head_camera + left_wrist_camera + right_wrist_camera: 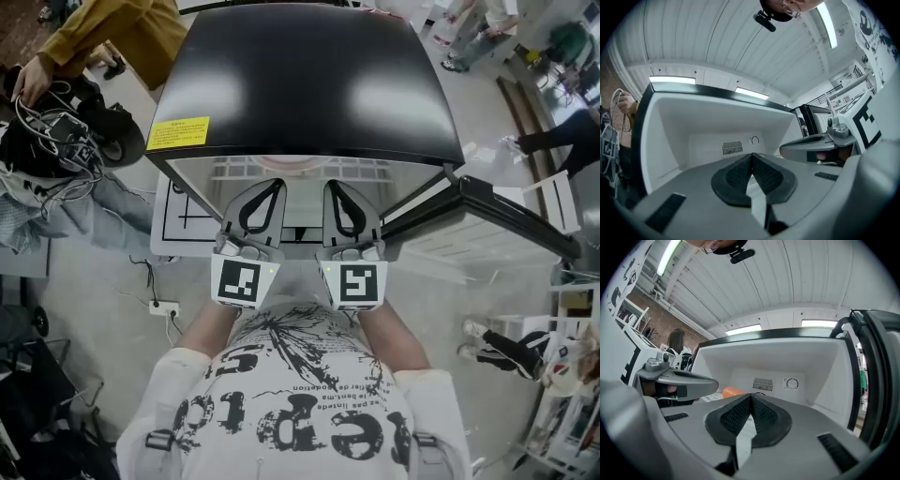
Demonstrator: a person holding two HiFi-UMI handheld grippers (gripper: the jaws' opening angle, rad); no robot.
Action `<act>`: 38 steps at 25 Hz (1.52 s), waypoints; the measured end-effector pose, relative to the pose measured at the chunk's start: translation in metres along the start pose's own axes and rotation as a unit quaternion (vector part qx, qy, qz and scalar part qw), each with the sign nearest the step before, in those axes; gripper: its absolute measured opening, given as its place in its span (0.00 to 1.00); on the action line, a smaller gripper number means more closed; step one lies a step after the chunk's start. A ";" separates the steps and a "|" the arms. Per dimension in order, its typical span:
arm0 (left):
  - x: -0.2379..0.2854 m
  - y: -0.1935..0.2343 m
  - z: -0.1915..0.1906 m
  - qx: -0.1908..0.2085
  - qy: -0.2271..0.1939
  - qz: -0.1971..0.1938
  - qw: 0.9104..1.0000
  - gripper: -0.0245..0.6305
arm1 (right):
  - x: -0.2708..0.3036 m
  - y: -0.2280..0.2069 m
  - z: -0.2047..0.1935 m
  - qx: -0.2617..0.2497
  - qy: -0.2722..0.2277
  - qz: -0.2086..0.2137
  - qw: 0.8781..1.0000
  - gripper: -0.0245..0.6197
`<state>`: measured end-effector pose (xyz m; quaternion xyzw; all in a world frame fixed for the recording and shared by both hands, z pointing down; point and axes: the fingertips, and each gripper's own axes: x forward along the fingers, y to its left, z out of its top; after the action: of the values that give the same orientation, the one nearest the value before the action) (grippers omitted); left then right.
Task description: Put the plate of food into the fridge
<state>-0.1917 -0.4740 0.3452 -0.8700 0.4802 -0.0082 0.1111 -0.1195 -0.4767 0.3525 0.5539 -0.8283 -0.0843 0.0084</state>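
Closest to the body, both forearms reach forward side by side, each holding its gripper level with the marker cube facing up. The left gripper [267, 187] is closed with nothing between its jaws. Its own view shows the ribbed pads pressed together at the tip [751, 154]. The right gripper [339, 187] is closed and empty as well, pads meeting [751, 394]. The two sit just beside each other at the mouth of the fridge [300, 84] and point into it, the left one angled slightly toward the right one.

Just past the tips, a pale pink rim shows under the fridge's top edge. I take this to be the plate [295, 162], already resting inside. The right gripper view shows an orange piece of food [732, 391] low in the compartment, in front of the back wall with its vent [763, 383] and dial [791, 383].

The door [487, 211] stands swung wide open to the right. The placing looks done and both grippers are free, so the remaining step is probably closing the fridge. That calls for drawing both grippers back clear of the opening, then pushing the door round with the right one until it seals.
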 end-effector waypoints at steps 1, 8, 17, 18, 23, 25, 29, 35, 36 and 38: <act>-0.004 0.000 0.002 -0.003 -0.008 0.006 1.000 0.05 | -0.001 0.004 0.000 0.001 0.000 0.003 1.000 0.04; -0.033 0.002 0.003 -0.016 -0.004 0.023 1.000 0.05 | -0.009 0.025 -0.007 0.007 0.010 0.006 1.000 0.04; -0.045 0.006 0.008 -0.008 -0.002 0.005 1.000 0.05 | -0.017 0.038 -0.019 0.030 0.032 0.000 0.999 0.04; -0.045 0.006 0.007 -0.011 -0.002 0.003 1.000 0.05 | -0.018 0.038 -0.018 0.029 0.031 -0.001 0.999 0.04; -0.046 0.004 0.005 -0.025 -0.004 0.000 1.000 0.05 | -0.018 0.042 -0.012 0.028 0.022 0.003 0.999 0.04; -0.046 0.005 0.006 -0.024 -0.004 0.000 1.000 0.05 | -0.018 0.043 -0.011 0.031 0.019 0.005 0.999 0.04; -0.047 0.005 0.006 -0.025 -0.004 0.001 1.000 0.05 | -0.016 0.045 -0.009 0.026 0.017 0.008 0.999 0.04; -0.047 0.004 0.008 -0.015 -0.005 -0.002 1.000 0.05 | -0.015 0.047 -0.009 0.028 0.017 0.014 0.999 0.04; -0.046 0.004 0.008 -0.016 -0.005 -0.002 1.000 0.05 | -0.014 0.046 -0.009 0.028 0.018 0.014 0.999 0.04; -0.046 0.004 0.007 -0.022 -0.007 -0.002 1.000 0.05 | -0.014 0.046 -0.010 0.028 0.018 0.013 0.999 0.04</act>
<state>-0.2190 -0.4362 0.3415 -0.8731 0.4781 0.0080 0.0953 -0.1555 -0.4478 0.3699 0.5445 -0.8372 -0.0513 0.0086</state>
